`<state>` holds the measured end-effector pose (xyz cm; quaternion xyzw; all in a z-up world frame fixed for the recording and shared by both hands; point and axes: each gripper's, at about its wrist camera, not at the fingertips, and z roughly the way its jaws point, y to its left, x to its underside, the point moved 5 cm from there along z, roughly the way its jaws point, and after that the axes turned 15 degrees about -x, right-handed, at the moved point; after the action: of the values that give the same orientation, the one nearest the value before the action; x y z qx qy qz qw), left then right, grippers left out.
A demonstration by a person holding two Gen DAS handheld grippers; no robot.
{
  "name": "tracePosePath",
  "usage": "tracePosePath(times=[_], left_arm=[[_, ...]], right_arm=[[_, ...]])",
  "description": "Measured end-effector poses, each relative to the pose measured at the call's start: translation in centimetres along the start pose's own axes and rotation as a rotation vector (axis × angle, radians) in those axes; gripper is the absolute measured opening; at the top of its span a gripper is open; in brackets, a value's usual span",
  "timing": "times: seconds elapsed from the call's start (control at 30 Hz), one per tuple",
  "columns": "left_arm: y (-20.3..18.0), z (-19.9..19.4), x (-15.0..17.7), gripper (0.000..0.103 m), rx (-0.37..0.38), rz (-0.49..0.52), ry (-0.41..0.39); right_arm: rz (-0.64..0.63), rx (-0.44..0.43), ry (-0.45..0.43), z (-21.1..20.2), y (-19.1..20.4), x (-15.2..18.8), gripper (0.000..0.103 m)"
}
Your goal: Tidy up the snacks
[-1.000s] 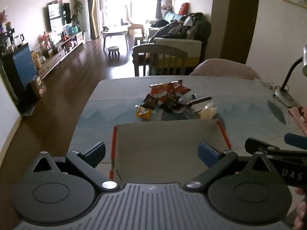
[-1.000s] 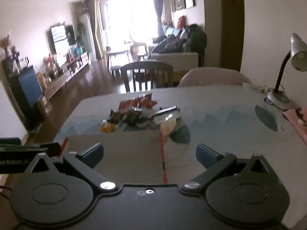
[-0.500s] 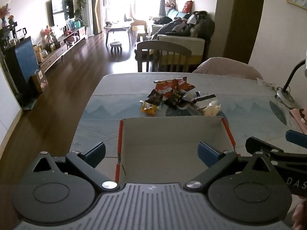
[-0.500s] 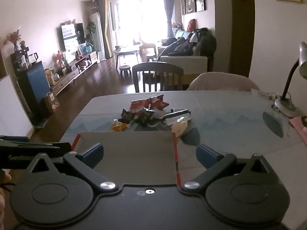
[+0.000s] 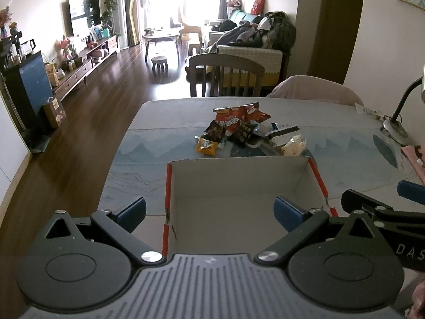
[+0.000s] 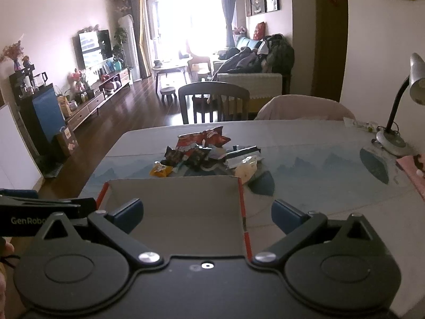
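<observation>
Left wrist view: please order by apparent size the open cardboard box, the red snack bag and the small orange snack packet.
1. Open cardboard box, largest, though nearest the camera.
2. Red snack bag.
3. Small orange snack packet, smallest, despite lying nearer than the bag.

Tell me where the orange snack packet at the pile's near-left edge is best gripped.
Probably by its free near-left end, coming from above and the left. The orange snack packet lies flat at the pile's edge, its right side against a dark packet, the box just in front.
</observation>
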<state>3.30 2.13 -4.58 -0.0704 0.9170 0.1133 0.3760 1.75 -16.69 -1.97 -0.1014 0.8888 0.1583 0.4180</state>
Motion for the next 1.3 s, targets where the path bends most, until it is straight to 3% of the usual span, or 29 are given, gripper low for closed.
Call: tracePosePath(times=[1.3], left_arm=[[0.8, -1.0, -0.2, 0.103, 0.051, 0.029, -0.039]], right_arm=[[0.000, 0.024, -0.029, -1.1, 1.2, 0.2, 0.103]])
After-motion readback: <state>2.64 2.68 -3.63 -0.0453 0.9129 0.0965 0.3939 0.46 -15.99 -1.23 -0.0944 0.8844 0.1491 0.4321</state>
